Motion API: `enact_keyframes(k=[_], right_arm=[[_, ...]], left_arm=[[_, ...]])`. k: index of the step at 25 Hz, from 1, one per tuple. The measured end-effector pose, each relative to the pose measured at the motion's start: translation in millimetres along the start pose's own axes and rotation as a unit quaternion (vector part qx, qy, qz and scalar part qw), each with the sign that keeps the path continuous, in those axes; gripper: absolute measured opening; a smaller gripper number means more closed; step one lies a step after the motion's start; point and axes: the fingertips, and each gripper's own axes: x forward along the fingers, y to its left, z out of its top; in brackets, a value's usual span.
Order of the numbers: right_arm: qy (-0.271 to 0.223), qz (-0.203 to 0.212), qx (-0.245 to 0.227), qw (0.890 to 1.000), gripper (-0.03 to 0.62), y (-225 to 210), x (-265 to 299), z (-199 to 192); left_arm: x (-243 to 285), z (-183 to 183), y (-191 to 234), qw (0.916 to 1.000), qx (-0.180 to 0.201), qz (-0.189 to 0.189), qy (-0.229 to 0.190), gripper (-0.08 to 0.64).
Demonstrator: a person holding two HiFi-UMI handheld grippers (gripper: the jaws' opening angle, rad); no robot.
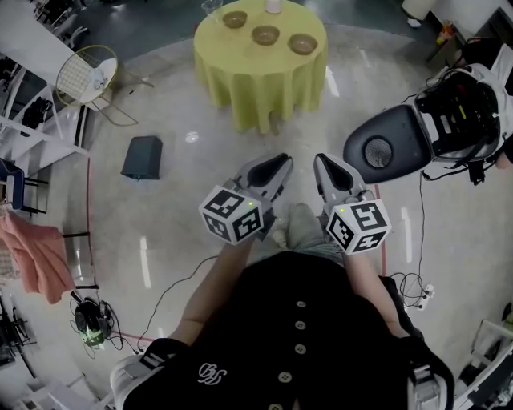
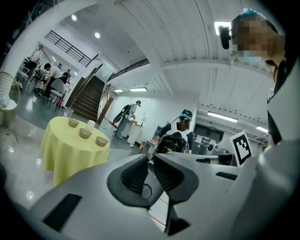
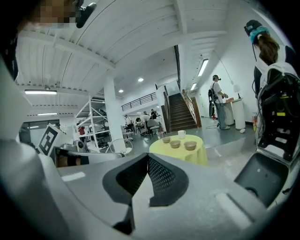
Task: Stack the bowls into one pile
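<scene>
Three bowls [image 1: 265, 34] are set apart on the distant counter [image 1: 240, 88]; hence nothing is gripped: left tongs [image 1: 279, 162] slightly parted, right tongs [image 1: 325, 162] clenched.

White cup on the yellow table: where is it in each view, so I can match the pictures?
Head view: white cup at the top edge, beyond the middle bowl.
Left gripper view: the cup left of centre, on the table.
Right gripper view: the cup right of centre, above the jaws.
Shared landmark: the yellow table.
</scene>
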Motion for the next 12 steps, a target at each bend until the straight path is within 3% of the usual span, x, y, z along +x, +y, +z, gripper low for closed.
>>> enact_keyframes(k=[5,12], right_arm=[[0.003,-0.008,0.003,1.000,0.005,-21.2,23.3,-3.7],[0.006,-0.001,0.006,1.000,0.005,-70.5,94.2,18.2]], left_arm=[[20.4,-2.9,24.1,0.9999,-0.009,-0.002,0.005,0.048],[78.3,22.4,76.1,0.9998,-0.018,0.000,0.004,0.048]])
